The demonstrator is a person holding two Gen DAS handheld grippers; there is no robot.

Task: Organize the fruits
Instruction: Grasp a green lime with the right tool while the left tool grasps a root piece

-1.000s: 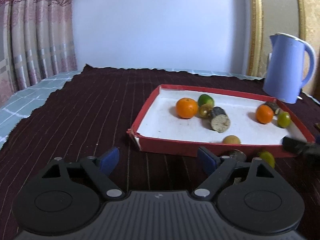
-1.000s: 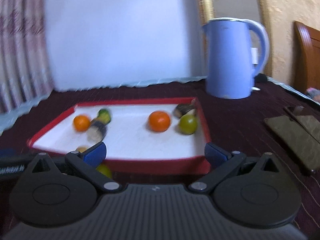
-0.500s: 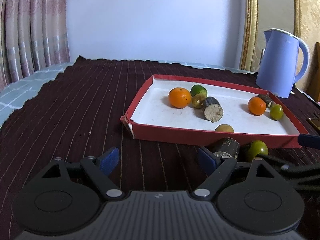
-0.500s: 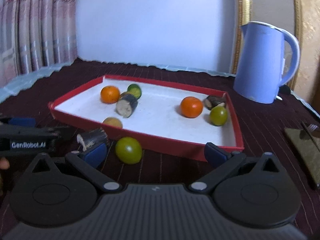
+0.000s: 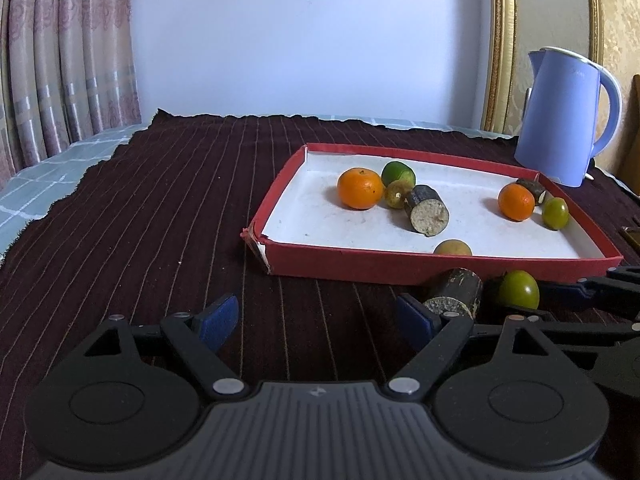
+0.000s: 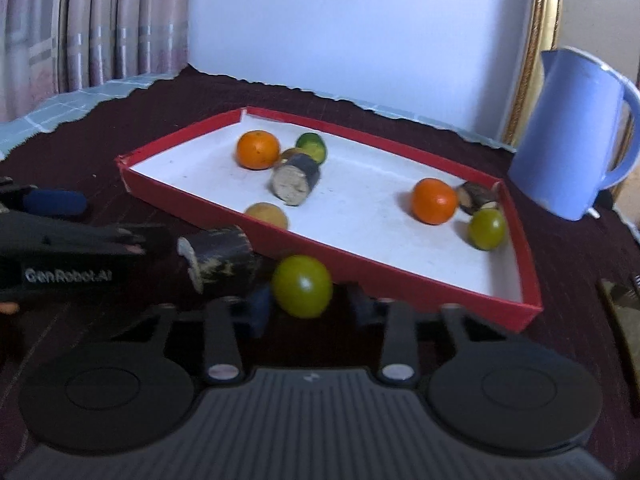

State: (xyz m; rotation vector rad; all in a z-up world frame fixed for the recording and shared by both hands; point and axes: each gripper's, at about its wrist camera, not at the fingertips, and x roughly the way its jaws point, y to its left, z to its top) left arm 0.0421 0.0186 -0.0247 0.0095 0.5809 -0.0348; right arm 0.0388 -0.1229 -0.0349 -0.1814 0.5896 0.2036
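Right gripper (image 6: 306,308): fingers narrowed around the green fruit (image 6: 303,286), blue pads just either side of it. View is motion-blurred, so can't tell if the pads actually touch it; looks like closing, not yet clamped. Fruit sits on the worktop (image 5: 160,208) just outside the near wall of the red tray (image 6: 400,280).

Left gripper (image 5: 318,316): fingers wide, holding nothing, hovering over bare cloth. Its right pad is just beside the dark cut stalk piece (image 5: 454,296), also outside the tray.

Risks:
- Round, smooth fruit: an off-centre pinch will likely squirt it out forward, against the tray wall or into the stalk piece.
- Stalk piece lies just beside the fruit; the left-hand pad could clip it and roll it.
- Lifting too low catches the tray rim and shoves the tray plus the oranges (image 6: 258,149) inside.
- Both grippers are close together; collision is possible if the left one moves in.
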